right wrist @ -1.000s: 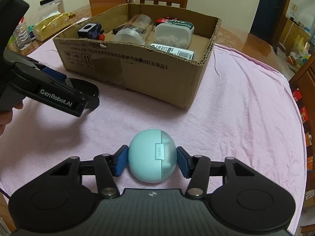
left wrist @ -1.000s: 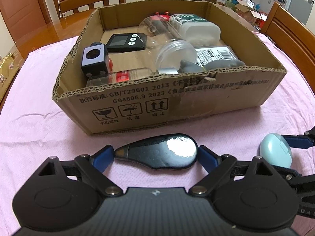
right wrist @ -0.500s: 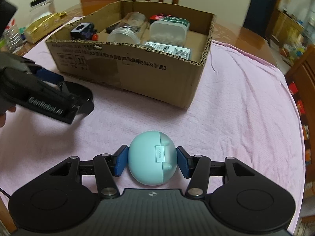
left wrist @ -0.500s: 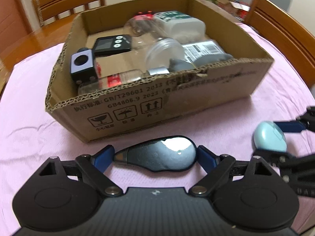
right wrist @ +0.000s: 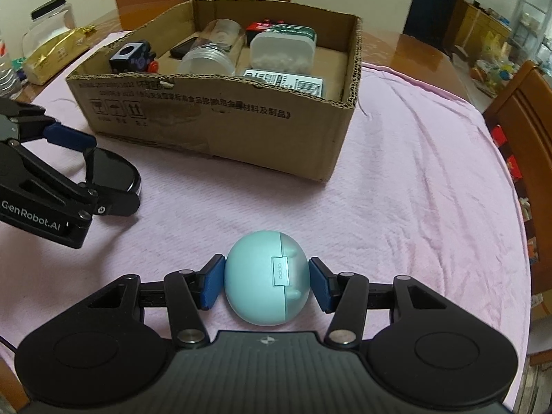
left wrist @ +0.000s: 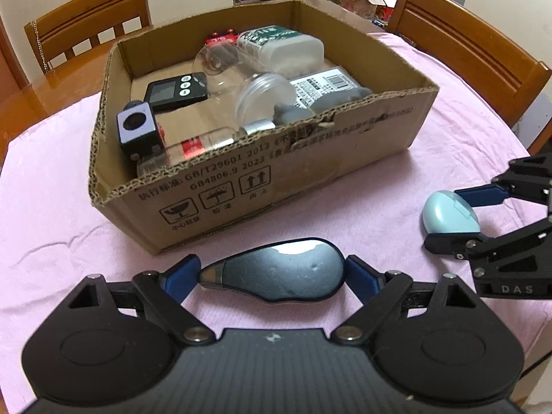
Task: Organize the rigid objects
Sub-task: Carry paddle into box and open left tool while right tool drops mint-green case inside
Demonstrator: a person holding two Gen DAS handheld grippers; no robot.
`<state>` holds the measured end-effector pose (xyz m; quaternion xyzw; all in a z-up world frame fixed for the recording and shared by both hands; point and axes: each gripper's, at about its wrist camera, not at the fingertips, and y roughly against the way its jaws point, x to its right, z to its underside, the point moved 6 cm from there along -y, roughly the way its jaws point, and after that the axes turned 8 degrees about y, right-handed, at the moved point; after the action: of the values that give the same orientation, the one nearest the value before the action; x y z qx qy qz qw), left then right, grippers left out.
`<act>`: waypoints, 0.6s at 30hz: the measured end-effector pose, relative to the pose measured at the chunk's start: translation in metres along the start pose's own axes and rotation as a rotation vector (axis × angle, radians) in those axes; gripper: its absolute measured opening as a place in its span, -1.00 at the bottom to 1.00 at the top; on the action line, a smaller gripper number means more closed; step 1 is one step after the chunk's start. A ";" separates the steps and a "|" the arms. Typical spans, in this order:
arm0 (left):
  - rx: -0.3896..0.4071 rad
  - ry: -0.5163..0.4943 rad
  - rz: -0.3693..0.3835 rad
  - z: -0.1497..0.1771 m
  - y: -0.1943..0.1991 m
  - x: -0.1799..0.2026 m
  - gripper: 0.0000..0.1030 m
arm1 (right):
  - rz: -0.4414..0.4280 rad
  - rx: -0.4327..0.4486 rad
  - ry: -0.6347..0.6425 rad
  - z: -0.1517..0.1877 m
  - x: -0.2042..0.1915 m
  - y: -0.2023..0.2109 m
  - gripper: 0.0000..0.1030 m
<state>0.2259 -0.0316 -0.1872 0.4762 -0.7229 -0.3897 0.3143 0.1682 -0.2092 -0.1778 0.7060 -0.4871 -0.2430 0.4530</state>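
My left gripper (left wrist: 274,276) is shut on a glossy black teardrop-shaped case (left wrist: 276,277) and holds it above the pink cloth, in front of the cardboard box (left wrist: 214,186). My right gripper (right wrist: 266,283) is shut on a light blue earbud case (right wrist: 265,281), also held above the cloth. The earbud case shows at the right of the left wrist view (left wrist: 448,215). The black case shows at the left of the right wrist view (right wrist: 110,172). The box (right wrist: 220,127) holds a clear jar (left wrist: 241,79), a black timer (left wrist: 176,90), a cube toy (left wrist: 136,127) and a white tub (left wrist: 286,48).
A pink cloth (right wrist: 414,179) covers the round table. Wooden chairs stand behind the box (left wrist: 86,24) and at the right (left wrist: 469,48). A gold packet (right wrist: 55,51) and a plastic jar (right wrist: 51,13) sit at the table's far left.
Both grippers have risen with their objects, so the box interior shows from higher up. The right gripper with the blue case has shifted higher and further right in the left wrist view.
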 end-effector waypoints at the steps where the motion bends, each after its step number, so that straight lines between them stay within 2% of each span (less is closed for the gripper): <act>1: -0.001 -0.007 0.001 -0.001 0.003 0.001 0.73 | -0.009 0.000 0.007 0.000 0.001 0.001 0.12; 8: -0.008 -0.044 0.030 -0.014 0.035 0.008 0.73 | -0.045 0.013 0.052 -0.008 0.008 0.011 0.12; 14: 0.093 -0.095 0.031 -0.050 0.070 0.018 0.73 | -0.087 0.037 0.087 -0.023 0.018 0.032 0.12; 18: 0.164 -0.094 0.004 -0.080 0.068 0.018 0.73 | -0.107 0.069 0.108 -0.041 0.026 0.049 0.12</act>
<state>0.2555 -0.0529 -0.0869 0.4802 -0.7671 -0.3506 0.2407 0.1877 -0.2224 -0.1127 0.7584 -0.4316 -0.2115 0.4403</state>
